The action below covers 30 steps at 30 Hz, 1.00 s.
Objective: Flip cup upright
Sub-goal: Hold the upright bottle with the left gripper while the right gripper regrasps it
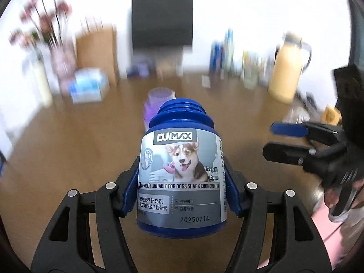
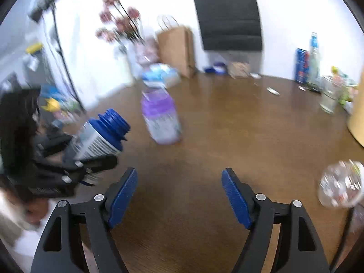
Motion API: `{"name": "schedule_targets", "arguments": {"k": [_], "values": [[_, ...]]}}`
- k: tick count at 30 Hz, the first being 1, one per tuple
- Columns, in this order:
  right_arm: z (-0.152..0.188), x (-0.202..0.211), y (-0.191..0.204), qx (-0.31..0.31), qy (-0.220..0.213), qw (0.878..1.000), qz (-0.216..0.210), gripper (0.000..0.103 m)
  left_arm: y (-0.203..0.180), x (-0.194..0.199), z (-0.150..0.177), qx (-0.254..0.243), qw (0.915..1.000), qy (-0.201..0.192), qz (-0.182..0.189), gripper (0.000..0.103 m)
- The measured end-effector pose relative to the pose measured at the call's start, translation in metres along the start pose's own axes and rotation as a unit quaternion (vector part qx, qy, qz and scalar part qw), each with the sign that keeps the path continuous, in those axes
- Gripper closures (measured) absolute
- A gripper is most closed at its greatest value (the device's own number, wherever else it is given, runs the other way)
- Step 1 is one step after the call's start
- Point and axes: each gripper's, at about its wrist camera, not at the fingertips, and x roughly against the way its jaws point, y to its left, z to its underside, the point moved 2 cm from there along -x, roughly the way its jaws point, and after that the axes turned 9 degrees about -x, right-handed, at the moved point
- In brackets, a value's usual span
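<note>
We hold the blue bottle point(image 1: 182, 177) aloft in the left gripper point(image 1: 182, 182), fingers clamped mid-label; right gripper point(image 2: 179, 195) spread, empty. Risk: tilted bottle (open-mouthed) slipping, striking tabletop point(image 2: 227, 136).

My left cam sits right behind my left gripper point(image 1: 182, 182) and stares along its fingers, super close to the blue bottle point(image 1: 182, 177), facing the back wall. My right cam looks over my right gripper point(image 2: 179, 195) from a bit higher, same way. Both catch the brown table point(image 2: 227, 136), purple jar point(image 2: 160, 118), black bag point(image 2: 227, 16) and each other.
</note>
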Motion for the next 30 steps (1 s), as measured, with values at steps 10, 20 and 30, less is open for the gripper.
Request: {"name": "schedule_targets", "arguments": {"k": [10, 20, 30], "values": [[-0.121, -0.006, 0.076, -0.030, -0.002, 0.976, -0.216, 0.000, 0.039, 0.040, -0.038, -0.010, 0.9848, -0.171, -0.031, 0.043], [-0.144, -0.089, 0.118, -0.041, 0.094, 0.960, -0.259, 0.044, 0.070, 0.024, -0.029, 0.001, 0.9840, -0.177, -0.018, 0.043], [-0.123, -0.105, 0.162, 0.188, 0.003, 0.972, -0.140, 0.044, 0.131, -0.007, -0.025, 0.037, 0.9795, -0.135, 0.145, 0.042]]}}
